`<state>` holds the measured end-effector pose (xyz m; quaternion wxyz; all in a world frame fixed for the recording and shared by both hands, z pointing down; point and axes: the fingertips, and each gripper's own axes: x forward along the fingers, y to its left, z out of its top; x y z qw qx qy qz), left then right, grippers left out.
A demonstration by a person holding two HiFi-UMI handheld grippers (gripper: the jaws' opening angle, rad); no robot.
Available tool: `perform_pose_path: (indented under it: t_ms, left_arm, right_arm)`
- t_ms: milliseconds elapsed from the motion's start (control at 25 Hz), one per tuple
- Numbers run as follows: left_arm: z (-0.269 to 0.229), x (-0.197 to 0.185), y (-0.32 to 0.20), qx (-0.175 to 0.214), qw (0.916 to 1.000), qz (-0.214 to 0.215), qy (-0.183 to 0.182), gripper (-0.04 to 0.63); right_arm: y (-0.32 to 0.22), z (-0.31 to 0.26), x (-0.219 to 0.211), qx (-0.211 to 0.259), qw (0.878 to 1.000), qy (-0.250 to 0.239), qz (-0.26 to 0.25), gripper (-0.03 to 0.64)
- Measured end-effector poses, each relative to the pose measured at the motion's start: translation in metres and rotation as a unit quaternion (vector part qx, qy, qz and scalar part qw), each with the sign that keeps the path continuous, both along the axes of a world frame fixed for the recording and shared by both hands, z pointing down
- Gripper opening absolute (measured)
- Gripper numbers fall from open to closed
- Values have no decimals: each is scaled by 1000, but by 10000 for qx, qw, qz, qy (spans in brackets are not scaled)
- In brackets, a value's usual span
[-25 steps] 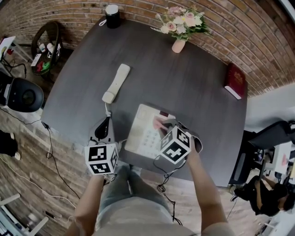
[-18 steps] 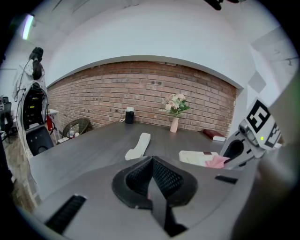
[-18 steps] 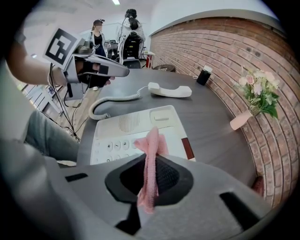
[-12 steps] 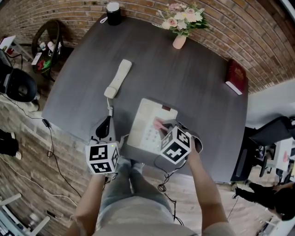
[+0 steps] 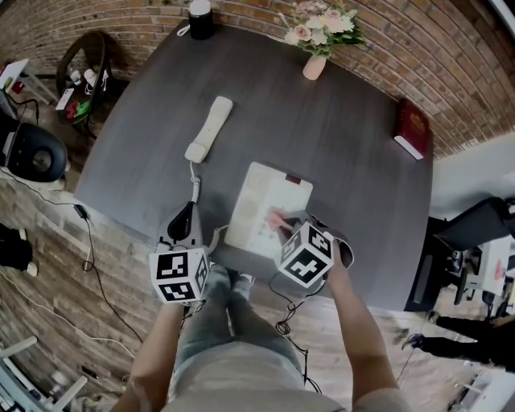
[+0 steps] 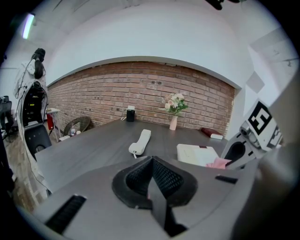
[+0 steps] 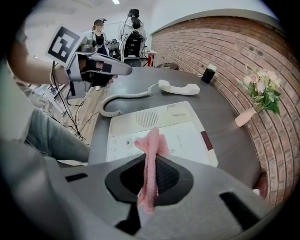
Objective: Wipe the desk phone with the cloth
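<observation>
The cream desk phone base point(image 5: 265, 208) point(image 7: 159, 131) point(image 6: 197, 153) lies near the table's front edge. Its handset point(image 5: 208, 130) point(image 6: 140, 141) point(image 7: 177, 87) rests off the base to the left, joined by a coiled cord point(image 7: 119, 101). My right gripper point(image 5: 283, 228) is shut on a pink cloth point(image 7: 151, 159) point(image 5: 278, 218) point(image 6: 218, 163), held over the phone's keypad. My left gripper point(image 5: 183, 229) point(image 6: 151, 187) hovers over the table's front edge left of the phone, jaws shut and empty.
On the dark round table point(image 5: 322, 145) stand a pink vase of flowers point(image 5: 315, 40) point(image 7: 258, 96) at the back, a black cylinder point(image 5: 200, 18) at the back left and a red book point(image 5: 411, 129) at the right. Cables point(image 5: 286, 330) trail on the floor by my legs.
The view has shifted slightly, so the table sits a little higher in the frame. The right gripper and cloth stay over the phone's near part. The left gripper holds still.
</observation>
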<state>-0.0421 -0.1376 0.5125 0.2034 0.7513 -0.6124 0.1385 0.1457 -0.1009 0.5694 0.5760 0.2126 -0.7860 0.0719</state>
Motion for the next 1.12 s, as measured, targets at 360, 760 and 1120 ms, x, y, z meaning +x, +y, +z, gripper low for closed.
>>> perform_pose_path:
  t_ms: [360, 760, 1120]
  left_arm:
    - [0, -8, 14, 1, 10000, -72, 21, -5]
    - [7, -12, 26, -68, 9999, -89, 30, -5]
    - [16, -7, 32, -150, 9999, -17, 54, -5]
  right_arm:
    - [23, 5, -8, -143, 9999, 2, -84, 20]
    - [45, 13, -15, -292, 9995, -74, -109, 20]
    - [72, 21, -22, -526, 9984, -190, -102, 20]
